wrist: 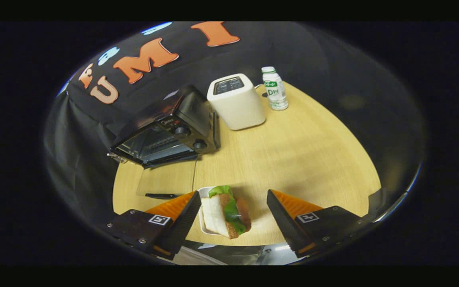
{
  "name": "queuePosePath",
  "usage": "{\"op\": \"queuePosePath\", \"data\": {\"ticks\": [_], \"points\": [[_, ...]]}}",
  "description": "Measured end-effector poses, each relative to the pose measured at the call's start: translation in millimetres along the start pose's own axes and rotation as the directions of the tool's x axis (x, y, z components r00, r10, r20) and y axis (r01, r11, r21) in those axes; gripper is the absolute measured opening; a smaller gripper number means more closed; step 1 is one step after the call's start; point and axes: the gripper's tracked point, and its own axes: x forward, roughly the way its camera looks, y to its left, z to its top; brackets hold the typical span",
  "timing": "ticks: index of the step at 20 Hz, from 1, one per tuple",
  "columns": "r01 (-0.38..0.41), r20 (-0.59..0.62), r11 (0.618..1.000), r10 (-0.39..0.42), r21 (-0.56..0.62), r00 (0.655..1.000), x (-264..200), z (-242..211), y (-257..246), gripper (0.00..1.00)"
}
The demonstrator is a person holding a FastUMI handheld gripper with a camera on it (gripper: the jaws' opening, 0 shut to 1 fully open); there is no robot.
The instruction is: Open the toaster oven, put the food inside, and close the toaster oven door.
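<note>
Jaws (233, 213) released and spread wide, the sandwich (226, 211) lying between them on a small white tray (202, 217), closer to the left finger and touching neither. Sandwich is a triangular half: white bread, lettuce spilling out at the far end, a reddish slice inside. Judged soft and light, layers loose, likely to squash or shed filling under a hard pinch; best taken across the two bread faces near the middle with gentle pressure, or carried by the tray's rim. Toaster oven (165, 127) sits well beyond the fingers, at the worktop's (301, 159) far left, black, two knobs on its right side; glass door (161, 181) appears dropped flat toward the sandwich, handle at its near edge. White pop-up toaster (236, 101) and small bottle (275, 88) stand beyond, to its right.
</note>
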Motion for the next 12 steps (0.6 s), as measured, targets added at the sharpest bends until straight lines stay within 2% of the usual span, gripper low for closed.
{"op": "queuePosePath", "data": {"ticks": [4,6,8,10,12], "points": [[-0.02,-0.161,0.998,0.011,-0.054,0.987,17.9,-37.8,-4.7,0.99],[-0.045,-0.202,0.998,0.036,-0.042,0.979,24.5,-46.0,-0.9,0.98],[-0.036,-0.221,0.999,0.027,-0.035,0.975,32.0,-48.8,-2.8,0.93],[-0.031,-0.234,0.999,0.026,-0.018,0.972,32.1,-46.2,-5.0,0.75],[-0.057,-0.238,0.998,0.062,0.031,0.969,27.7,-42.6,0.9,0.6]]}}
